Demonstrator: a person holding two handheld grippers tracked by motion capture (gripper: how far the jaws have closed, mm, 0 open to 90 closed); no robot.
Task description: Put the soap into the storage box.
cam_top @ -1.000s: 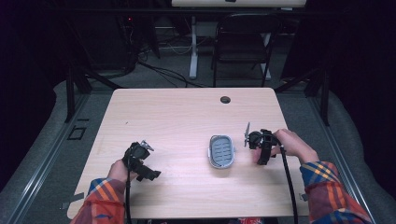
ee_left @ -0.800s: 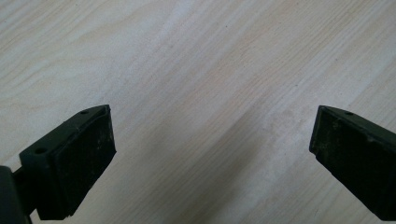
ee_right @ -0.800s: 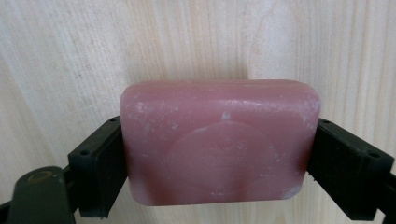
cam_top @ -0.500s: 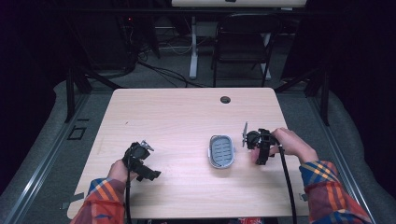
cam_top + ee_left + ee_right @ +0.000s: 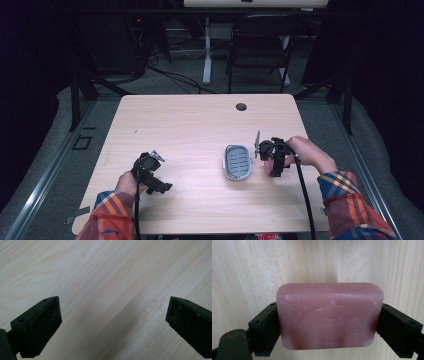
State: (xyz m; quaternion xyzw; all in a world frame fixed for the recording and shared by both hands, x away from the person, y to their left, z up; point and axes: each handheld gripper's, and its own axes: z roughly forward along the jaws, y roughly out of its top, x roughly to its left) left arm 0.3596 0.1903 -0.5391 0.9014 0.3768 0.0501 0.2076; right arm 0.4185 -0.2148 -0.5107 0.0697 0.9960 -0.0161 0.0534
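Observation:
A pink bar of soap [image 5: 329,316] sits between the two black jaws of my right gripper [image 5: 329,322], whose pads press on its short ends. In the high view, the right gripper [image 5: 272,165] hovers over the wooden table [image 5: 200,125] just right of an oval grey soap dish [image 5: 237,162], which lies empty. Near the table's front left, my left gripper [image 5: 159,185] is held low, and in its own view the left gripper [image 5: 113,315] stands open with bare wood between the jaws.
A small dark round hole [image 5: 241,106] marks the table's far edge. Behind the table stand a dark chair [image 5: 260,45] and a white desk leg [image 5: 206,50], with cables on the floor. The right gripper's cable [image 5: 305,195] trails toward the front edge.
The right gripper, still holding the soap, has edged slightly left toward the dish. The left gripper has not moved.

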